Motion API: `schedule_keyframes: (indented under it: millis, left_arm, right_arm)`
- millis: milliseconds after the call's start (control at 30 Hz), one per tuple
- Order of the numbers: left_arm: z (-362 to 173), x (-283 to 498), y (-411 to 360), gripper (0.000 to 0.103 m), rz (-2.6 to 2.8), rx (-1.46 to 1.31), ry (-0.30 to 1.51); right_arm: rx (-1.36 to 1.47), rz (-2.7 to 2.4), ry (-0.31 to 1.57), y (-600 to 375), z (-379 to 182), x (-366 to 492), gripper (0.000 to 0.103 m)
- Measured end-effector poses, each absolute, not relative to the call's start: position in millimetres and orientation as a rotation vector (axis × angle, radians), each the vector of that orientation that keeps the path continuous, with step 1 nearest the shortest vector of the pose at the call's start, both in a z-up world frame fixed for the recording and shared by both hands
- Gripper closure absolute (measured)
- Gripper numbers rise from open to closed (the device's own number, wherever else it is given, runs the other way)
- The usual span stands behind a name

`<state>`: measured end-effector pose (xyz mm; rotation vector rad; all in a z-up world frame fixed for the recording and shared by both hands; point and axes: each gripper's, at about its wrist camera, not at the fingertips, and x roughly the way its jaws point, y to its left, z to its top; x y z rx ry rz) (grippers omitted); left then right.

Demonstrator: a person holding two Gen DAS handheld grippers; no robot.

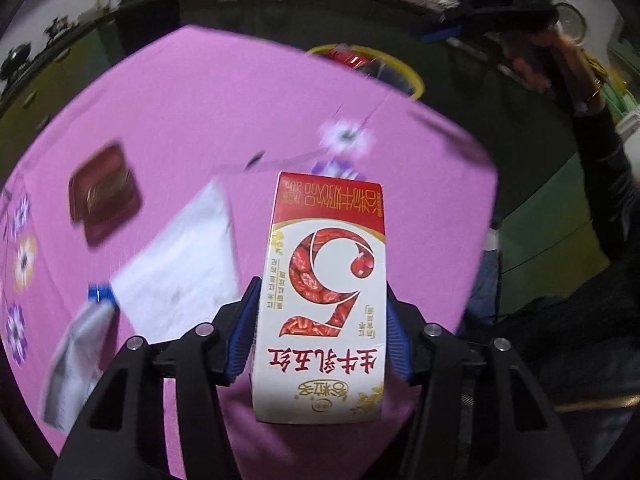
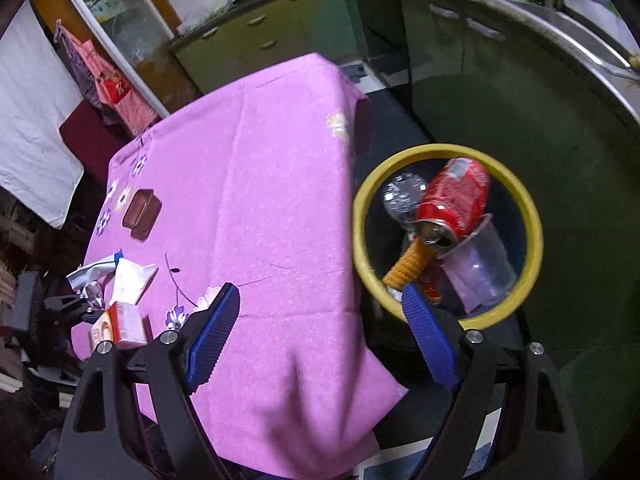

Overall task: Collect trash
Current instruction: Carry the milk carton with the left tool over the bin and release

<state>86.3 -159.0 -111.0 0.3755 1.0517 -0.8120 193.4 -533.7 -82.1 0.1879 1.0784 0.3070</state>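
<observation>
Black tool (image 2: 320, 336) arms w/ silver screws, ribbed blue pads (image 2: 212, 336).

Green cabinets (image 2: 256, 36) — dark floor (image 2: 520, 120)

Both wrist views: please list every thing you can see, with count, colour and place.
milk carton: 1, white and red, held above the table
tablecloth: 1, pink with flowers, over the table
brown tray: 1, brown, far side of the table
paper tissue: 1, white, beside the silver wrapper
silver wrapper: 1, silver, table edge
bin: 1, yellow rim, on the floor beside the table
soda can: 1, red, in the bin
plastic cup: 1, clear, in the bin
left hand-held gripper: black with blue pads, shut on the carton
right hand-held gripper: same colours, open
</observation>
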Motion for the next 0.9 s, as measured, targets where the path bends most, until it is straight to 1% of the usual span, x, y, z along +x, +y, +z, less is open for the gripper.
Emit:
schedule_keyframes:
  millis: [200,300,367,500,600,700,800,900]
  left_arm:
    - [-61,115,-229,0.050,-0.943,0.429,0.990]
    - [-44,129,-277,0.049,-1.016,0.529,0.935]
    - [-43,143,-313,0.049,-1.067,0.576,0.952]
    - [-62,171,-383,0.050,-1.120,0.671,1.041]
    - [-87,197,-434,0.054,-1.128,0.713,1.146]
    - [-101,210,-462,0.062,-1.123,0.736,1.162]
    - [-118,230,-486,0.064,-1.090,0.746,1.170]
    - [-139,250,-502,0.073,-1.029,0.749,1.210]
  right_arm:
    - [0.244,0.239,1.027,-572,-74,171,0.020]
    - [0.278,0.213,1.015,-594,-77,156,0.020]
    - [0.310,0.195,1.011,-610,-82,146,0.020]
    - [0.360,0.166,1.010,-635,-94,128,0.020]
    - [0.393,0.140,1.021,-654,-105,116,0.020]
    - [0.427,0.116,1.030,-671,-116,107,0.020]
    - [0.458,0.102,1.039,-685,-126,103,0.020]
    - [0.492,0.111,1.045,-692,-137,103,0.020]
